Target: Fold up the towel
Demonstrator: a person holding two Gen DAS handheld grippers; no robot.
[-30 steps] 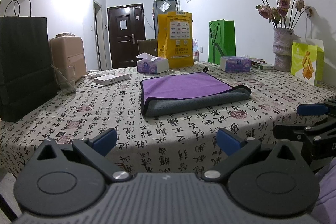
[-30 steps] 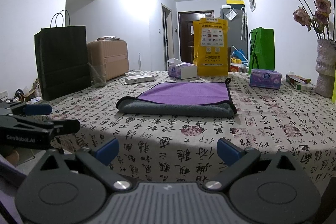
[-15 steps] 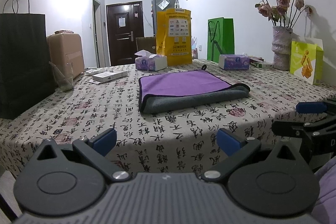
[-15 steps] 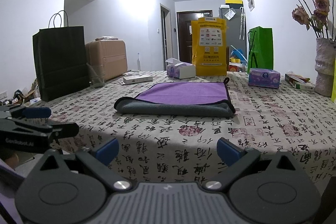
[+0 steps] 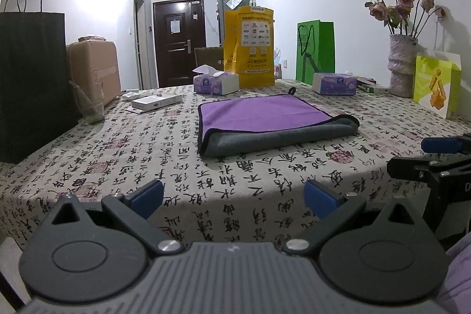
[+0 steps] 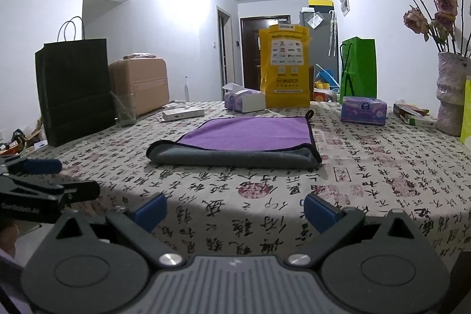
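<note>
One fold looks done: towel (image 5: pixel 270 122) lies doubled mid-table (image 5: pixel 117 161), purple up, rounded fold toward cameras. Left gripper (image 5: pixel 234 196) and right gripper (image 6: pixel 234 209) spread wide, empty, off the near edge. Maybe another fold left.

Folded towel (image 5: pixel 270 119) flat on table (image 5: pixel 117 161); left gripper (image 5: pixel 234 197) fingers spread, empty, well short of it.

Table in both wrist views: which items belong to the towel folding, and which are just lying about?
Job:
purple towel, already folded over
left claw, open
right claw, open

Lying about:
tissue boxes
yellow bag
green bag
black bag
vase
</note>
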